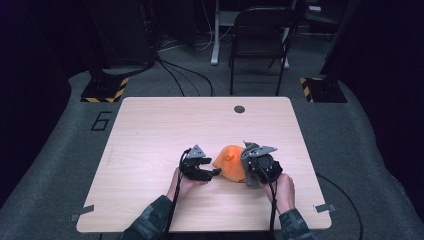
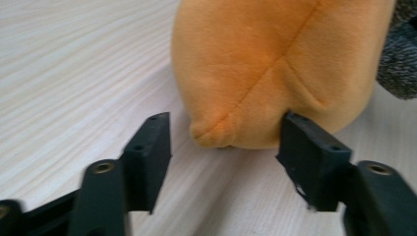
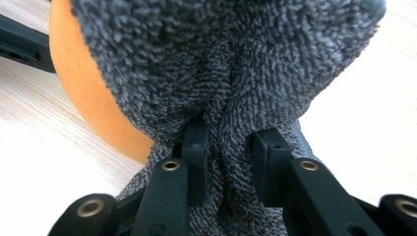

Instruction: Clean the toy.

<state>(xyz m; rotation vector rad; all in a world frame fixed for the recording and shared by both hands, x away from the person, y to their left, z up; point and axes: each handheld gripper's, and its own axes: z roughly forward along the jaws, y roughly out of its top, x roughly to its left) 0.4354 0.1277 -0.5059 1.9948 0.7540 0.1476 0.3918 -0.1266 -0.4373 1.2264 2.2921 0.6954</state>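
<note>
An orange plush toy [image 1: 231, 161], soft, rounded and seamed, lies on the pale wood-grain table [image 1: 150, 130] near its front edge. A grey looped-pile cloth [image 3: 231, 64] covers the toy's right side. The right gripper [image 3: 228, 147] pinches a bunched fold of that cloth. The left gripper [image 2: 223, 147] stands parted around the toy's stitched tip, its pads off the plush. Bare tabletop lies behind and to the left.

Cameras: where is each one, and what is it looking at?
High view: above the table, looking down; forearms and both grippers show.
Left gripper view: on the left gripper, facing the orange toy; open jaws.
Right gripper view: on the right gripper, jaws pinching grey cloth.
All share the toy.
</note>
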